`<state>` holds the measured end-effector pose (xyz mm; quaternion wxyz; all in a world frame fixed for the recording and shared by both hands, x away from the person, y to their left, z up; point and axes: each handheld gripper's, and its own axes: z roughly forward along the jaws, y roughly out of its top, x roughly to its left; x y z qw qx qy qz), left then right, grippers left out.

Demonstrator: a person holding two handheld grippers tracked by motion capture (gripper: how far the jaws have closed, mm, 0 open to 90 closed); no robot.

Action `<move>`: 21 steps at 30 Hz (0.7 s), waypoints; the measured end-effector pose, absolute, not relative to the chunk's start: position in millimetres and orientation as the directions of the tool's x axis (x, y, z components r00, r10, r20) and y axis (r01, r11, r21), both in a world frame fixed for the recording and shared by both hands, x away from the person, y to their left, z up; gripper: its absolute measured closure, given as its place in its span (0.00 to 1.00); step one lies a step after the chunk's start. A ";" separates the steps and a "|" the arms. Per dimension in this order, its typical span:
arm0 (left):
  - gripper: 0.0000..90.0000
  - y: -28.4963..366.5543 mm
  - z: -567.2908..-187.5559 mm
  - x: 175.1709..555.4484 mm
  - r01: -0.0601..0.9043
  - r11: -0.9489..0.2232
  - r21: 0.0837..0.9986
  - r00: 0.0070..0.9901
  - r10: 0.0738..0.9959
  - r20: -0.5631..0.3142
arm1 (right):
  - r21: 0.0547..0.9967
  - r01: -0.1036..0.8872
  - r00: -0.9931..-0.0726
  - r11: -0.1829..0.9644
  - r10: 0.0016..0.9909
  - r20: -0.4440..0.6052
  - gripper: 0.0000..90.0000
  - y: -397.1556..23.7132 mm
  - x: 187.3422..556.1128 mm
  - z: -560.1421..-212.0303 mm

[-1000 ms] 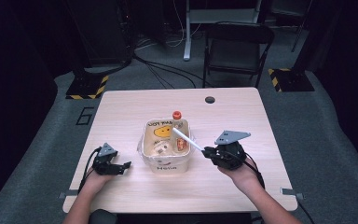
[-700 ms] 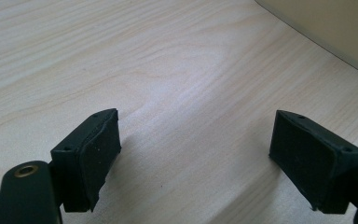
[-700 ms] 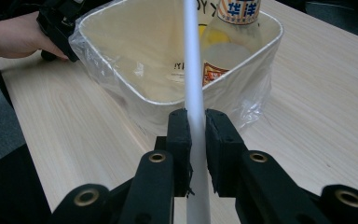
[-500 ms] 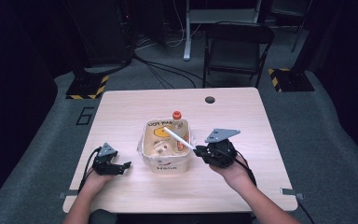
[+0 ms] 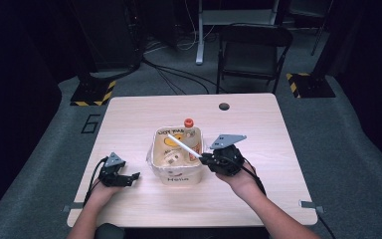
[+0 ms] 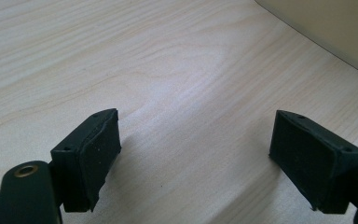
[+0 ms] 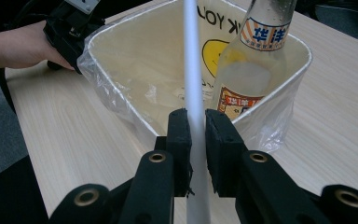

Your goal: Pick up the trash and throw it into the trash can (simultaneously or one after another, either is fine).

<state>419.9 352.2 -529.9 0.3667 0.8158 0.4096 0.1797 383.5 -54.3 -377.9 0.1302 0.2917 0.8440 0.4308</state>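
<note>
A white stick [image 7: 192, 70] is being held clenched in the right gripper [image 7: 196, 135] above the bin [image 5: 176, 174], beside its bottle [image 7: 256, 56]; release comes next. Left gripper [image 5: 122, 178], jaws released, is resting beside the bin.

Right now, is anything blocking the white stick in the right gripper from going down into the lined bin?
The white plastic stick already reaches over the bag-lined cream bin's rim. The glass bottle stands just beside its path; otherwise nothing visible.
</note>
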 end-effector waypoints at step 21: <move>0.18 352.2 -529.9 420.0 0.537 -0.396 0.745 0.601 0.799 -0.008 | 0.800 0.395 -0.787 0.451 0.615 0.042 0.88 -33.9 397.3 -377.4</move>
